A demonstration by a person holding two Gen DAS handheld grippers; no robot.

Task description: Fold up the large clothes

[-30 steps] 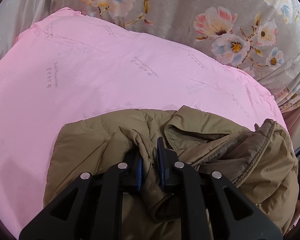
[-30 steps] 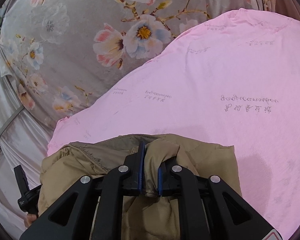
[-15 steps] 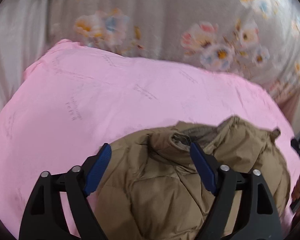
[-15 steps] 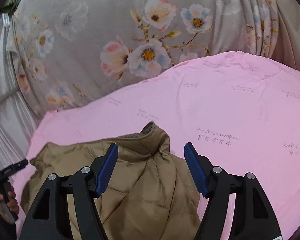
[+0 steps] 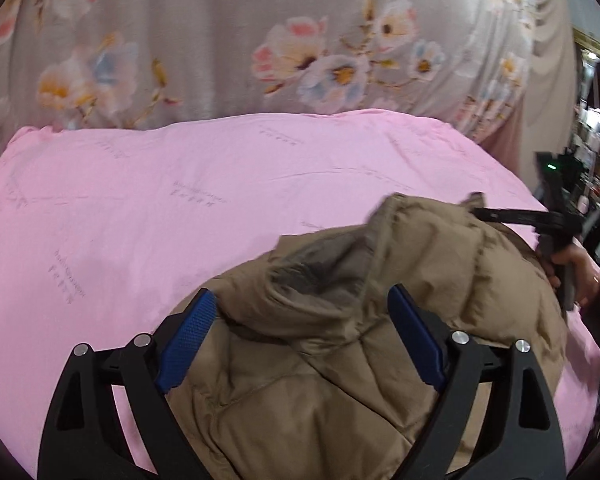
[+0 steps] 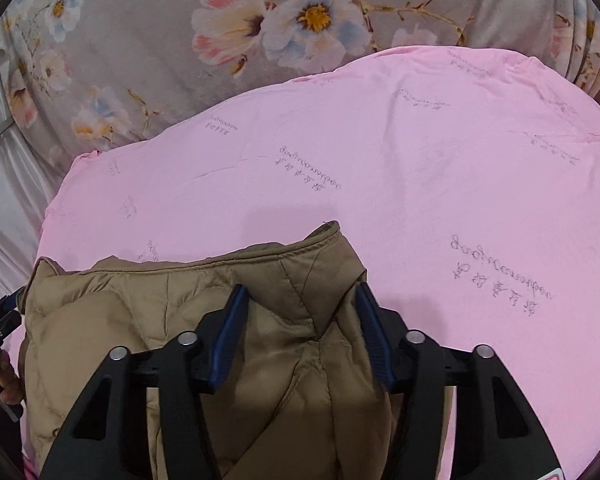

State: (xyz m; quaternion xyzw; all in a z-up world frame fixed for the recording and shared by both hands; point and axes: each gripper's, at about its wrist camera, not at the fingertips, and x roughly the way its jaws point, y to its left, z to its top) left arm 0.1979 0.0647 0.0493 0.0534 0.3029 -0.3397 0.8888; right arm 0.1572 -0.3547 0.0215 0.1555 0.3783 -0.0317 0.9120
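Note:
A tan quilted jacket (image 5: 340,380) lies bunched on a pink sheet (image 5: 180,200). My left gripper (image 5: 300,300) hovers over its collar end, open wide, blue pads clear of the fabric. In the right wrist view the jacket (image 6: 100,320) fills the lower left of the pink sheet (image 6: 460,180). My right gripper (image 6: 300,292) straddles a raised corner fold; its jaws are closing, the fold sits between the pads, and no firm pinch shows. A hand (image 5: 580,272) gripping the right tool's handle shows at the jacket's far right edge.
A grey floral cloth (image 5: 300,40) hangs behind the sheet, also in the right wrist view (image 6: 140,20). Cluttered shelves (image 5: 596,152) stand at the far right. A pale drape (image 6: 4,200) hangs at the left. Bare pink sheet stretches beyond the jacket.
Both grippers were shut on jacket folds a second ago. Both let go and opened, the left lifting and rolling. The right jaws have since narrowed around the corner fold.

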